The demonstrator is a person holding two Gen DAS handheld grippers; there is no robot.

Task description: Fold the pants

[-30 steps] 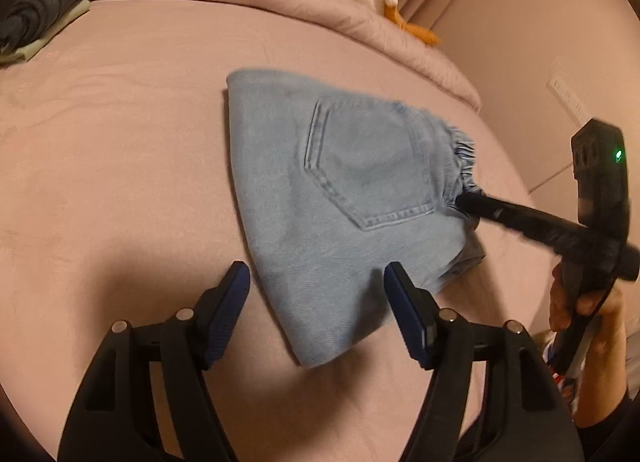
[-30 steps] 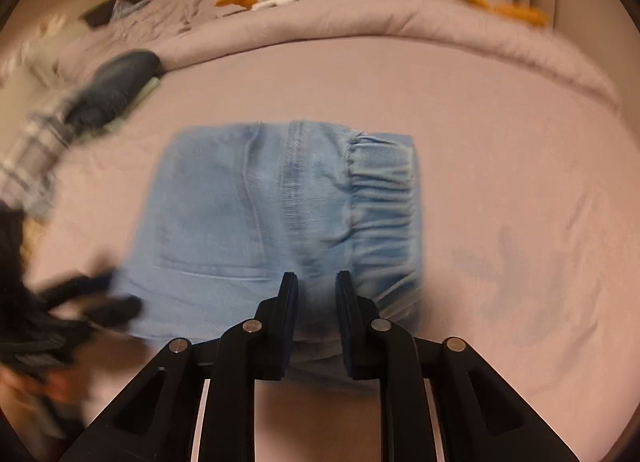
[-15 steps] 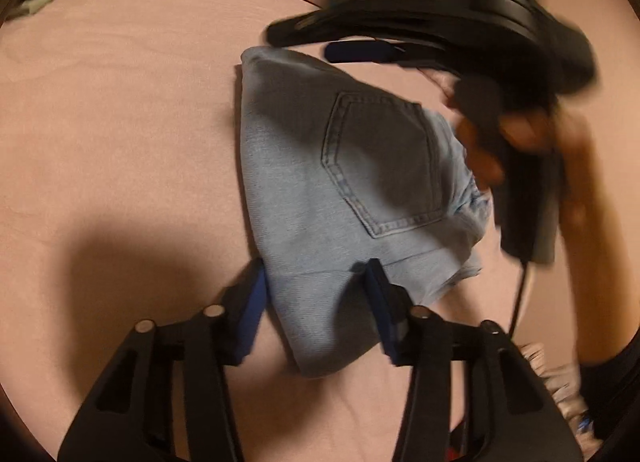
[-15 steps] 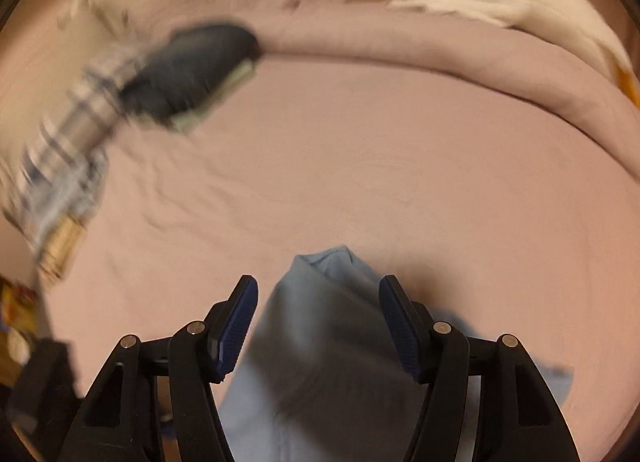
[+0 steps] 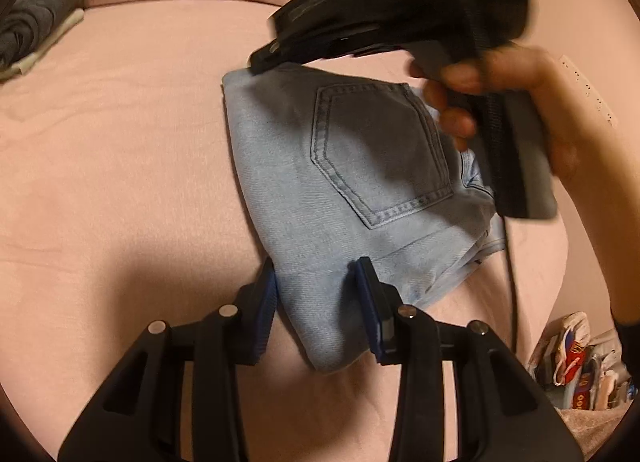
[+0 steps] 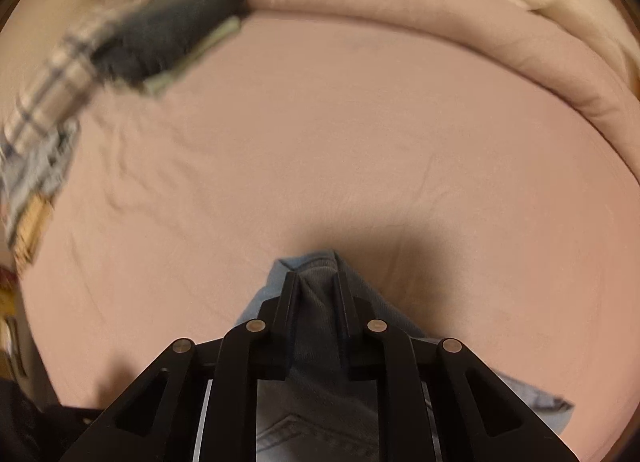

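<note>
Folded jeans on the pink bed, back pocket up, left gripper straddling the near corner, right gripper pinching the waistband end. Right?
Not quite: the right gripper pinches the far folded corner of the jeans, opposite the left gripper, not the waistband end; the left wrist view shows this. The rest holds: jeans on the pink bed, back pocket up.

The right gripper [image 5: 264, 62] and its hand [image 5: 516, 102] are motion-blurred, hiding the pants' [image 5: 320, 182] waistband side. The dark folded clothes [image 6: 168, 34] and plaid fabric [image 6: 52, 90] are smeared. The clutter [image 5: 580, 366] beside the bed is unreadable.
</note>
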